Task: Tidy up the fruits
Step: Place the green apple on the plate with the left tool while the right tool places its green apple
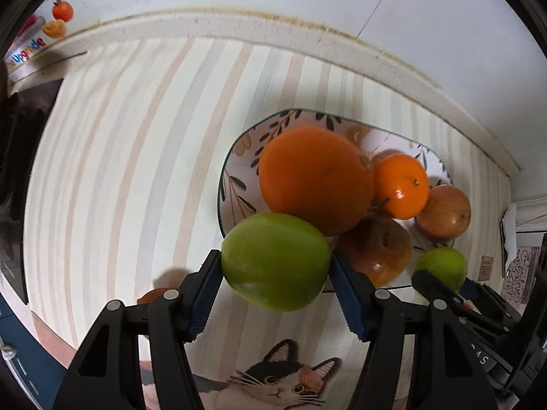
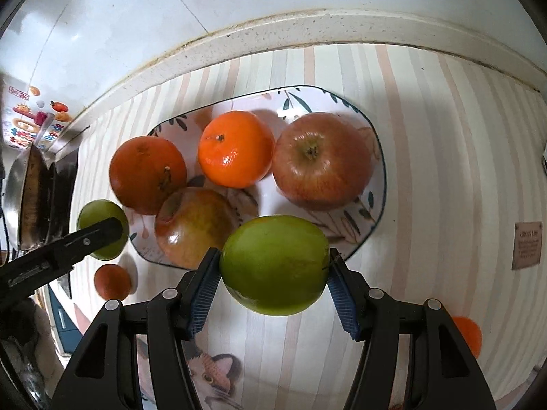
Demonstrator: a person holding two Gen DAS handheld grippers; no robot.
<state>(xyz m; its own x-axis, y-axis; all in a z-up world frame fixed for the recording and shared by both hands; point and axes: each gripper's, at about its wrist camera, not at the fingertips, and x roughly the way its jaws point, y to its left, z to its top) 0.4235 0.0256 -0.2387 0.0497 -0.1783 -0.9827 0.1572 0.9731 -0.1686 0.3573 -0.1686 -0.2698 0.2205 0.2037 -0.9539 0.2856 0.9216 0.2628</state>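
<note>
A leaf-patterned plate (image 2: 374,184) (image 1: 236,157) on the striped mat holds two oranges (image 2: 147,174) (image 2: 236,148) and two red apples (image 2: 321,160) (image 2: 195,225). My left gripper (image 1: 276,275) is shut on a green apple (image 1: 276,261), held just above the plate's near left rim. My right gripper (image 2: 273,276) is shut on another green apple (image 2: 275,264) above the plate's near edge. The left gripper and its apple (image 2: 102,229) also show at the left of the right wrist view. The right one's apple (image 1: 441,266) shows in the left wrist view.
A small orange (image 2: 112,281) lies on the mat left of the plate, and another (image 2: 466,336) lies at the near right. A metal pan (image 2: 27,201) sits at the far left. The counter's raised edge (image 2: 307,30) and wall run behind the plate.
</note>
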